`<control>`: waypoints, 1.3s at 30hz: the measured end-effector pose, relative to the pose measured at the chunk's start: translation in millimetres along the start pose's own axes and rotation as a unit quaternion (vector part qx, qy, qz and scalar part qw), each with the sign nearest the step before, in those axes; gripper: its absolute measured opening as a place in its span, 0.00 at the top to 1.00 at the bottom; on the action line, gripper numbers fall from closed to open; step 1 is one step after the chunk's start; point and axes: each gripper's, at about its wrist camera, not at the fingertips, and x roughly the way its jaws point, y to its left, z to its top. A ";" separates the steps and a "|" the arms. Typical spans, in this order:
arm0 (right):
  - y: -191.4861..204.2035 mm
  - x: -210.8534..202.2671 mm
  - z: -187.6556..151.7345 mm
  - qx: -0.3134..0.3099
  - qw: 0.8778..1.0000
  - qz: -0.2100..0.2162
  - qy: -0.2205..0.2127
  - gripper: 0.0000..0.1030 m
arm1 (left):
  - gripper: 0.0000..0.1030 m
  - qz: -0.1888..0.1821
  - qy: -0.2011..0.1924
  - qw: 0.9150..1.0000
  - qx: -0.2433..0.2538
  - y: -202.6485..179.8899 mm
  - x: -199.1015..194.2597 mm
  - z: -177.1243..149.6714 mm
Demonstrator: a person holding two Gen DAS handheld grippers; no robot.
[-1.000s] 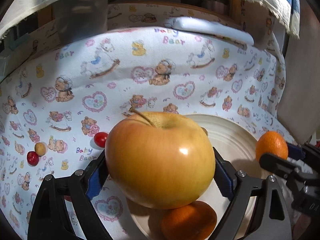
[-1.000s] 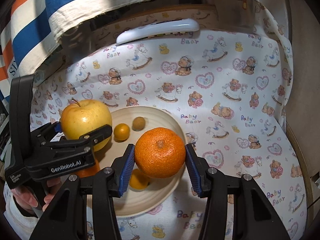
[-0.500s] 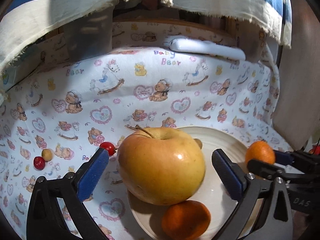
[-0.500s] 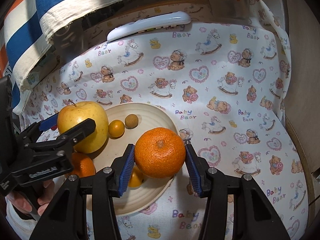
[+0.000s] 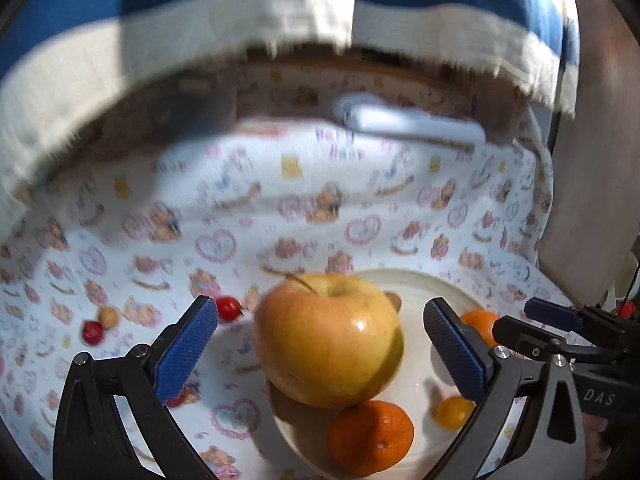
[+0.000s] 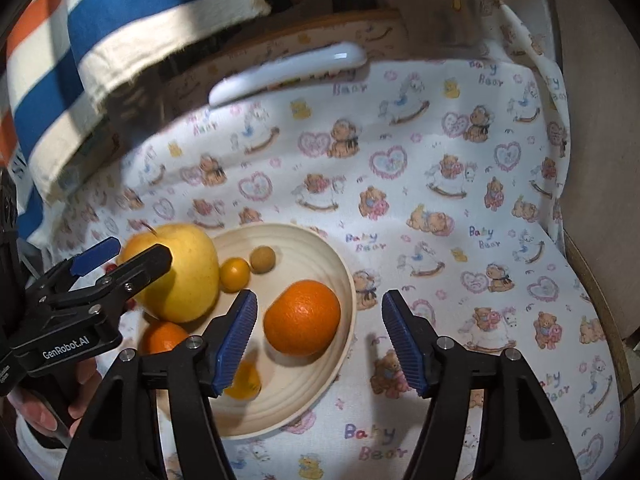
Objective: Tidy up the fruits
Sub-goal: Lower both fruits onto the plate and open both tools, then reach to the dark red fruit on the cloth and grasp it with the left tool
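From my seat at the remote end, I take the cream plate [image 6: 344, 268] as my landmark. Nearest me, my right gripper [image 6: 318, 338] has its jaws opening; a bright, dimpled mandarin [image 6: 302, 317] sits between the blue pads [image 6: 236, 338] with air on both sides, resting on the plate's right half. Half hidden under my left pad, at the plate's near edge, lies a small yellow fruit [image 6: 244, 382]. On the plate's left side, a second, darker mandarin [image 6: 162, 338] peeks out below a big apple [image 6: 176, 272]. The apple is yellow-gold with a rosy blush and a thin brown stem, glossy, and it sits at the plate's left rim. My left gripper [image 5: 320, 340] stands wide on either side of it, with neither pad [image 5: 186, 346] touching the skin. Just right of the apple, toward the plate's far side, sit a small round yellow tomato-like fruit [image 6: 235, 274] and a dull tan ball-shaped fruit [image 6: 263, 259], close together. Off the plate to its left, on the teddy-bear cloth [image 6: 440, 200], the left camera shows a few small red fruits [image 5: 228, 308] and a tan one [image 5: 109, 316]. Well beyond the plate, a white remote control [image 6: 288, 72] lies at the cloth's far edge under a striped blue and cream fabric [image 6: 120, 28].
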 end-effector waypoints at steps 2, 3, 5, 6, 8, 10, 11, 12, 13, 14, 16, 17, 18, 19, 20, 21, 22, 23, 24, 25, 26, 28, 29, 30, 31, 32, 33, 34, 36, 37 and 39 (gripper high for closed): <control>0.3 -5.6 1.9 0.004 1.000 0.007 -0.008 0.34 | 0.01 -0.002 -0.018 1.000 0.002 1.9 -12.7 6.5; 0.9 -8.0 2.4 0.004 1.000 0.008 -0.012 0.34 | 0.01 -0.004 -0.026 1.000 0.000 4.2 -19.0 9.2; 3.7 -13.7 3.4 0.000 1.000 0.009 -0.019 0.34 | 0.01 -0.006 -0.039 0.999 -0.010 10.3 -31.0 12.3; 5.1 -16.5 3.7 -0.002 1.000 0.011 -0.022 0.34 | 0.01 -0.002 -0.040 0.999 -0.013 13.4 -35.5 14.0; 8.0 -23.2 4.1 -0.006 0.999 0.012 -0.033 0.34 | 0.01 0.010 -0.041 0.999 -0.007 18.4 -45.4 18.5; 11.0 -29.9 4.4 -0.011 0.999 0.010 -0.046 0.34 | 0.01 0.020 -0.061 0.998 -0.003 26.3 -64.0 21.4; 11.7 -31.8 4.6 -0.012 0.999 0.010 -0.051 0.34 | 0.01 0.023 -0.072 0.997 -0.005 31.1 -73.8 21.6; 12.5 -34.0 4.7 -0.014 0.998 0.010 -0.055 0.34 | 0.01 0.025 -0.083 0.996 -0.008 36.9 -84.3 20.6; 13.4 -36.9 4.7 -0.014 0.998 0.010 -0.061 0.34 | 0.01 0.027 -0.090 0.996 -0.011 41.4 -92.5 19.0; 14.2 -39.1 4.5 -0.013 0.998 0.010 -0.064 0.34 | 0.01 0.029 -0.096 0.995 -0.013 46.0 -100.5 16.8; 16.6 -43.2 4.1 -0.014 0.997 0.012 -0.070 0.34 | 0.01 0.036 -0.107 0.994 -0.014 54.9 -115.7 10.8; 17.8 -45.0 3.6 -0.015 0.997 0.010 -0.074 0.34 | 0.01 0.040 -0.111 0.993 -0.014 59.0 -121.8 7.1; 19.5 -47.0 3.0 -0.017 0.997 0.007 -0.077 0.34 | 0.01 0.044 -0.114 0.992 -0.014 63.2 -126.6 3.2; 21.9 -48.6 2.5 -0.022 0.996 0.003 -0.081 0.34 | 0.01 0.049 -0.116 0.992 -0.014 67.1 -129.8 -1.0; 24.7 -50.5 1.8 -0.028 0.996 -0.001 -0.086 0.34 | 0.01 0.053 -0.116 0.992 -0.016 71.0 -131.3 -4.8; 28.3 -53.1 0.9 -0.037 0.995 -0.004 -0.093 0.34 | 0.01 0.057 -0.114 0.992 -0.019 75.5 -131.7 -8.6; 30.2 -54.8 0.2 -0.042 0.994 -0.006 -0.098 0.34 | 0.01 0.061 -0.112 0.992 -0.022 79.0 -131.5 -12.1; 33.2 -57.4 -0.7 -0.049 0.993 -0.008 -0.105 0.34 | 0.01 0.064 -0.109 0.992 -0.026 83.1 -131.3 -15.7; 35.8 -60.0 -1.6 -0.054 0.992 -0.007 -0.112 0.34 | 0.01 0.065 -0.107 0.992 -0.030 87.0 -131.4 -19.3; 37.1 -61.8 -2.1 -0.056 0.992 -0.006 -0.115 0.34 | 0.01 0.066 -0.104 0.992 -0.033 90.5 -130.1 -22.9; 38.6 -64.4 -2.9 -0.058 0.991 -0.002 -0.119 0.34 | 0.01 0.066 -0.102 0.992 -0.035 92.5 -128.3 -26.3; 40.4 -66.7 -3.8 -0.058 0.991 0.004 -0.121 0.34 | 0.01 0.066 -0.100 0.992 -0.036 94.3 -125.3 -32.3; 41.0 -67.1 -4.0 -0.058 0.991 0.007 -0.122 0.34 | 0.01 0.067 -0.099 0.992 -0.037 94.9 -123.2 -34.9; 41.6 -67.4 -4.6 -0.058 0.991 0.009 -0.123 0.33 | 0.01 0.065 -0.097 0.992 -0.038 95.1 -120.6 -37.4; 42.2 -67.3 -5.3 -0.059 0.991 0.011 -0.123 0.33 | 0.01 0.062 -0.095 0.993 -0.037 94.9 -117.6 -39.6; 43.1 -66.5 -6.0 -0.061 0.990 0.010 -0.124 0.33 | 0.01 0.061 -0.094 0.993 -0.035 94.9 -114.9 -41.6; 44.0 -65.7 -6.6 -0.062 0.990 0.008 -0.124 0.33 | 0.01 0.062 -0.092 0.993 -0.031 94.5 -111.4 -43.3; 44.9 -64.2 -7.3 -0.065 0.990 0.006 -0.123 0.33 | 0.01 0.064 -0.088 0.994 -0.027 94.1 -107.3 -44.5; 45.5 -61.9 -8.3 -0.067 0.990 0.001 -0.123 0.32 | 0.01 0.065 -0.084 0.994 -0.024 95.9 -98.9 -49.0; 45.5 -60.8 -8.5 -0.066 0.990 0.000 -0.122 0.32 | 0.01 0.065 -0.081 0.994 -0.025 97.5 -94.4 -51.7; 44.5 -59.3 -9.0 -0.064 0.991 0.000 -0.122 0.31 | 0.01 0.062 -0.074 0.995 -0.028 100.0 -87.4 -56.4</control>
